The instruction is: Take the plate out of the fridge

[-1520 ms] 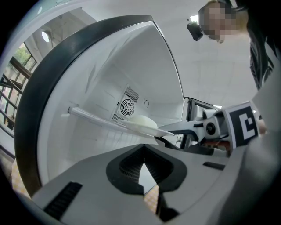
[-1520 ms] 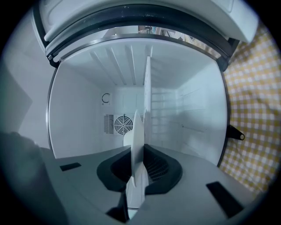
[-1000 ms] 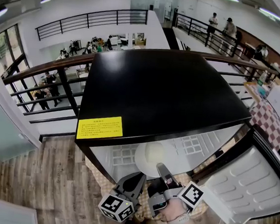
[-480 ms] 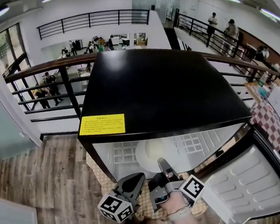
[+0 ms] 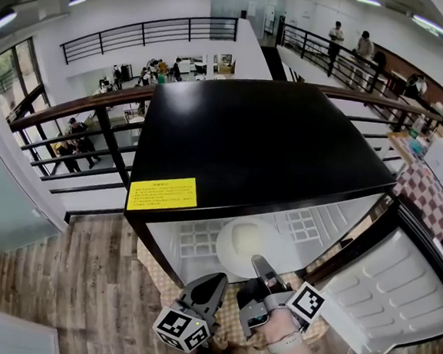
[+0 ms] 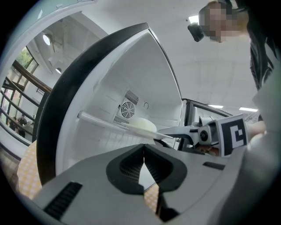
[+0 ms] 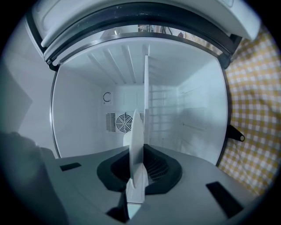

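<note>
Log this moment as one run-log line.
right gripper: shut on plate rim | plate: inside fridge, not yet out | left gripper: shut, empty, outside fridge | door: open

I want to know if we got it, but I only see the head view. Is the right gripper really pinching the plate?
Observer: Yes. The right gripper view shows the right gripper shut on the plate, right at its rim, seen edge-on.
Operator: And is the left one holding anything?
Observer: No. The left gripper is shut with nothing between its jaws.
Operator: What's at the very back in there?
Observer: A round fan grille on the fridge back wall.
</note>
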Demonstrator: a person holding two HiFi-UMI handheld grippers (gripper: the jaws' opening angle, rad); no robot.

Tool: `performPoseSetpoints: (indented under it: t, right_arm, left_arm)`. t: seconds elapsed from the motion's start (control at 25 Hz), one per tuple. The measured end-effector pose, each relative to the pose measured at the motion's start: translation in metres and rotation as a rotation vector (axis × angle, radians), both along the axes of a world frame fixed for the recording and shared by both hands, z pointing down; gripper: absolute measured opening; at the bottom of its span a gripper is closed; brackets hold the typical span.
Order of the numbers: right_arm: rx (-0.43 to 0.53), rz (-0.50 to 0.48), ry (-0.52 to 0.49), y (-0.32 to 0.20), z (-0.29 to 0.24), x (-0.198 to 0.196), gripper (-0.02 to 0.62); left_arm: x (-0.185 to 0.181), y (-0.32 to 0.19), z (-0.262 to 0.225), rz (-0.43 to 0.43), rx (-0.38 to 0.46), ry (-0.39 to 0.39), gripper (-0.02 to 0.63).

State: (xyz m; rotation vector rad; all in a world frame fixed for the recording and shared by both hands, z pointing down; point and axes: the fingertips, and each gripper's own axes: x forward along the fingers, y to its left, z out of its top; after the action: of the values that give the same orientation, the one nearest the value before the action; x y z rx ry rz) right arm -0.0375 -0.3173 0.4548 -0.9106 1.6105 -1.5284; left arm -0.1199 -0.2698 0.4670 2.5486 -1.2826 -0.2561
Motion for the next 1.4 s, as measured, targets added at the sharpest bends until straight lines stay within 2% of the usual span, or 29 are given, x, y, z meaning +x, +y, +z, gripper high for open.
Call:
performPoseSetpoints:
  t: [0.52,1.16,1.4]
  right_arm:
    - [0.01,-0.043,-0.03,0.019,-0.003,0.01,0.051]
    - [0.009,-0.177,-0.035,0.057,0.001,0.029,0.051]
    - [0.006,-0.214,-0.037,0.072,0.004,0.036,0.051]
  left_arm:
    - [0.0,0.01,-0.009,-0.05,0.026,-0.007,0.008]
    - [0.008,0.057,-0.011,-0.213,0.038,-0.021,0.008]
    - [0.018,0.077,-0.009,-0.236,0.041,-0.039,0.008]
